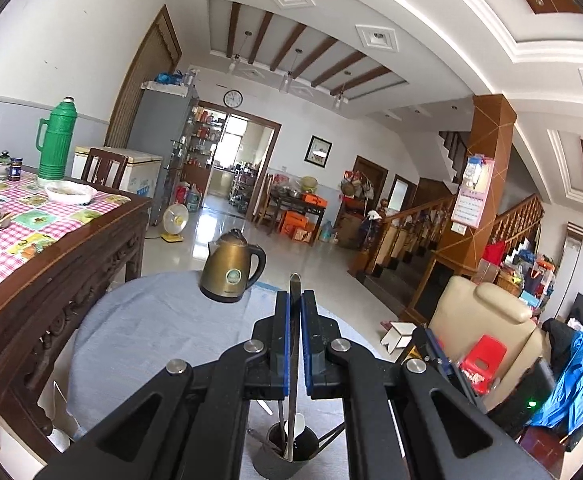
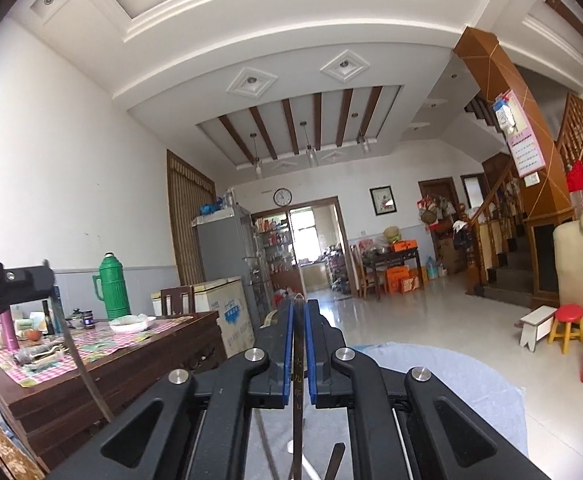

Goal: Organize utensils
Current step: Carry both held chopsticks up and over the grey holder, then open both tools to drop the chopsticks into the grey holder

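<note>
Utensils pinched in both: left hand-held gripper [image 1: 295, 300] grips a metal handle [image 1: 294, 284], right hand-held gripper [image 2: 300, 308] a chopstick [image 2: 298, 380], ends hidden.

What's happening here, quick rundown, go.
A person is sorting utensils with two handheld grippers. The left gripper is shut on a long metal utensil, held upright above a dark cup that already holds a white spoon and other pieces, on a round grey-clothed table beside a bronze kettle. The right gripper is shut on a slim dark utensil.
</note>
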{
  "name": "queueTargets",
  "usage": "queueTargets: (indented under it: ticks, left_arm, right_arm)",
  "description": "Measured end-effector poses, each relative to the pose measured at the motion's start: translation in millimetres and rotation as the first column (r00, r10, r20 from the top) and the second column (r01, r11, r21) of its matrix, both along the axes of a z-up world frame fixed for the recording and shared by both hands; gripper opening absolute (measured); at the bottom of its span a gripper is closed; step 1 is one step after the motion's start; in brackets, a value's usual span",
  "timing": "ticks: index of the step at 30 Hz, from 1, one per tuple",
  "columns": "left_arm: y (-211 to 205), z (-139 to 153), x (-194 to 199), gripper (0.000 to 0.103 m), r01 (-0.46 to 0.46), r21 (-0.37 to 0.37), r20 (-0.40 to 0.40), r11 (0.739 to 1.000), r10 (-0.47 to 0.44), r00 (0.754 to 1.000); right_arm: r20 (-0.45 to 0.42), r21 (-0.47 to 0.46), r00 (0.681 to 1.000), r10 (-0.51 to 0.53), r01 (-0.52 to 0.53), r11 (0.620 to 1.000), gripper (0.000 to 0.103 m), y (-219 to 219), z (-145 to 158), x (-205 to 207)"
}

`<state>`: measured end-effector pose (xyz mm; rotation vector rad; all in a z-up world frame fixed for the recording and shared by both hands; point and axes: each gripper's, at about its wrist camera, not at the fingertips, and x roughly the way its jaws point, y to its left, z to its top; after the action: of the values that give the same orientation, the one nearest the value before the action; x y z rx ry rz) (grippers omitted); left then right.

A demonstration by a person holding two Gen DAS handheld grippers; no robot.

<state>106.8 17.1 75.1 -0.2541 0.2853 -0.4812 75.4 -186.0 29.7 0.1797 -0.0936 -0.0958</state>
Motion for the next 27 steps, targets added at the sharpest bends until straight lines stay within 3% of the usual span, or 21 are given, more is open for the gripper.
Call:
queueTargets:
  ticks: [15, 27]
  left_arm:
    - [-45, -40, 36, 0.005, -0.018, 0.034, -0.081, 0.999, 0.021, 0.997]
    - [-58, -58, 41, 0.005, -0.011, 0.090, -0.136, 0.996, 0.023, 0.990]
  right_arm:
    - [0.024, 0.049, 1.000, -0.015, 0.014, 0.999, 0.006, -14, -3, 7]
    - [-0.060, 0.034, 0.998, 0.013, -0.011, 0.999, 0.006, -15, -23, 18]
